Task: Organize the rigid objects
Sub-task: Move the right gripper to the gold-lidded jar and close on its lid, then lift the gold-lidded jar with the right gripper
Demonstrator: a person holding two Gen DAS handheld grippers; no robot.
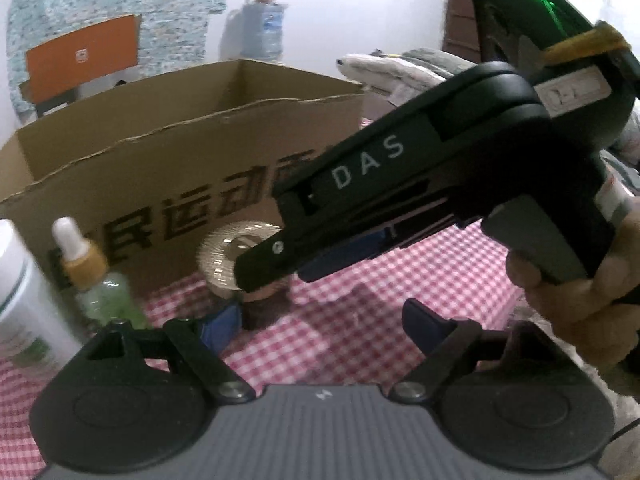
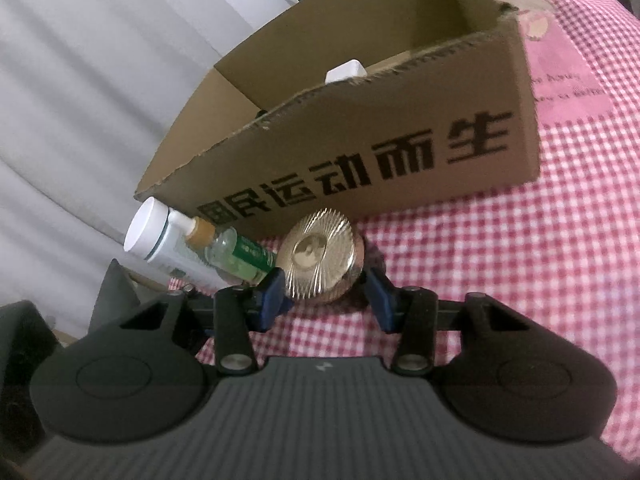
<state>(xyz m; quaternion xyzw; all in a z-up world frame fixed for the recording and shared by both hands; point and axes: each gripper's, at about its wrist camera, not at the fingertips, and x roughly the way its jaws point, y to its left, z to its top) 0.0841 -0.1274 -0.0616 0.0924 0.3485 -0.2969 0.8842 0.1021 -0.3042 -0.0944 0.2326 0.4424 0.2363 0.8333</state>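
Note:
A small dark jar with a ribbed gold lid (image 2: pixel 320 252) stands on the red checked cloth just in front of the cardboard box (image 2: pixel 360 128). My right gripper (image 2: pixel 326 300) is shut on it, a blue pad pressing each side below the lid. In the left wrist view the same jar (image 1: pixel 224 256) shows behind the right gripper (image 1: pixel 260 276), which reaches in from the right in a person's hand (image 1: pixel 580 292). My left gripper (image 1: pixel 324 324) stands open close behind the jar, with nothing gripped between its blue-padded fingers (image 1: pixel 424 320).
A green dropper bottle (image 1: pixel 100 284) and a white tub (image 1: pixel 20 300) stand left of the jar, against the box wall (image 1: pixel 120 184). A white item (image 2: pixel 346 72) sits inside the box. Checked cloth (image 2: pixel 520 260) spreads to the right. Folded fabric (image 1: pixel 400 68) lies behind.

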